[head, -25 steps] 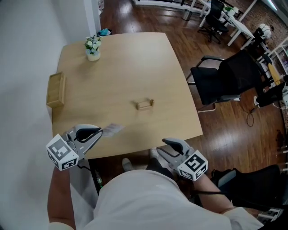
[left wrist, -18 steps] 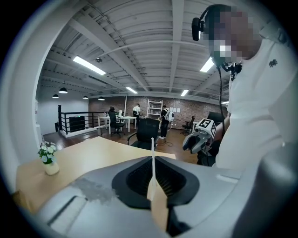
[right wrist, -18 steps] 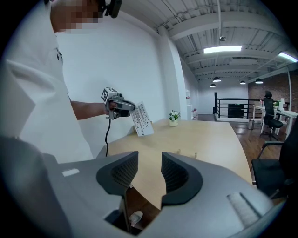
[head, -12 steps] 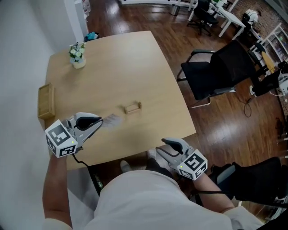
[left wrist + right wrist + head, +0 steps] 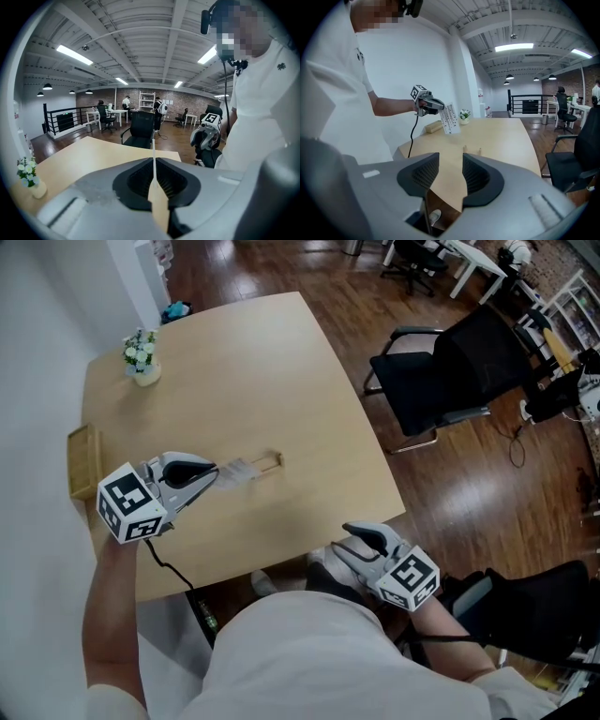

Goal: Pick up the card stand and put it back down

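Left fingers [image 5: 176, 180], black ribbed pads, pinched flat on thin white printed card [image 5: 153, 159], seen edge-on. Right fingers [image 5: 480, 176] spread, nothing gripped. Small light-wood card stand [image 5: 268, 462] upright on smooth tan wooden table [image 5: 309, 409], just beside card tip. White pot [image 5: 142, 373] holds flowers [image 5: 139, 341].

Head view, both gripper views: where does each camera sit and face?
Head view: on the head, steeply down at the table; torso, forearms, left gripper, right gripper show.
Left gripper view: along jaws shut on a card, toward chairs; torso shows.
Right gripper view: along open jaws, across the table; left arm shows.
Shared: head and right gripper views show the card stand.
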Action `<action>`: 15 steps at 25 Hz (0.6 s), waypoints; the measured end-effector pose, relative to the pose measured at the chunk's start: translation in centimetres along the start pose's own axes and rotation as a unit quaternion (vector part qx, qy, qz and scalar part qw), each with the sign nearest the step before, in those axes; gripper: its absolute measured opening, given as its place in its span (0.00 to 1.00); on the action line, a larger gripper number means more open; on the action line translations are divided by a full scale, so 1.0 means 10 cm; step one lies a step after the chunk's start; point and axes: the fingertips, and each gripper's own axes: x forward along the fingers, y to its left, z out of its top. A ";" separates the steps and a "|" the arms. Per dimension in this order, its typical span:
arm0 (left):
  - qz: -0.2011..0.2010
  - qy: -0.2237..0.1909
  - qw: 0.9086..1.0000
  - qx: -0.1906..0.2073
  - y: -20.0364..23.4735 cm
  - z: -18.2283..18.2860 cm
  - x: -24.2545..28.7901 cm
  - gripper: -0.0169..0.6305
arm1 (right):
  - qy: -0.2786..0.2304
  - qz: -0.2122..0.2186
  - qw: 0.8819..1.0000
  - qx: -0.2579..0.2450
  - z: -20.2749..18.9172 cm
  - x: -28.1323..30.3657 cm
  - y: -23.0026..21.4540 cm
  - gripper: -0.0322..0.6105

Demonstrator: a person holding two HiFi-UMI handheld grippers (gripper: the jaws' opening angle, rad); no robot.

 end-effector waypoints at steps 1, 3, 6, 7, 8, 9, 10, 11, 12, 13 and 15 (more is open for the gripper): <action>-0.003 0.004 1.000 0.001 0.04 0.00 0.06 0.05 | 0.000 0.000 1.000 0.001 -0.01 0.00 -0.02 0.30; -0.010 0.012 1.000 0.002 0.12 0.01 0.19 0.05 | 0.002 0.002 1.000 0.004 -0.02 0.00 -0.06 0.30; -0.020 0.024 0.999 0.004 0.24 0.01 0.38 0.05 | 0.004 0.001 1.000 0.012 -0.04 0.00 -0.11 0.30; -0.023 0.029 0.999 0.006 0.27 0.00 0.44 0.05 | 0.006 0.000 1.000 0.013 -0.05 0.00 -0.13 0.30; -0.025 0.034 0.999 0.008 0.31 -0.01 0.51 0.05 | 0.007 -0.002 1.000 0.015 -0.05 -0.01 -0.15 0.30; -0.028 0.040 0.999 0.011 0.35 -0.02 0.57 0.05 | 0.009 -0.003 1.000 0.016 -0.06 -0.01 -0.17 0.30; -0.031 0.046 0.998 0.013 0.37 -0.04 0.64 0.05 | 0.010 -0.004 1.000 0.018 -0.07 -0.02 -0.18 0.30; -0.036 0.051 0.998 0.013 0.40 -0.05 0.71 0.05 | 0.012 -0.006 1.000 0.020 -0.08 -0.03 -0.20 0.30; -0.040 0.055 0.998 0.013 0.42 -0.07 0.77 0.05 | 0.012 -0.007 1.000 0.022 -0.09 -0.03 -0.23 0.30; -0.043 0.059 0.997 0.012 0.44 -0.10 0.83 0.05 | 0.013 -0.008 1.000 0.024 -0.09 -0.04 -0.25 0.30; -0.049 0.067 0.996 0.013 0.49 -0.15 0.92 0.05 | 0.014 -0.012 0.999 0.028 -0.10 -0.04 -0.29 0.30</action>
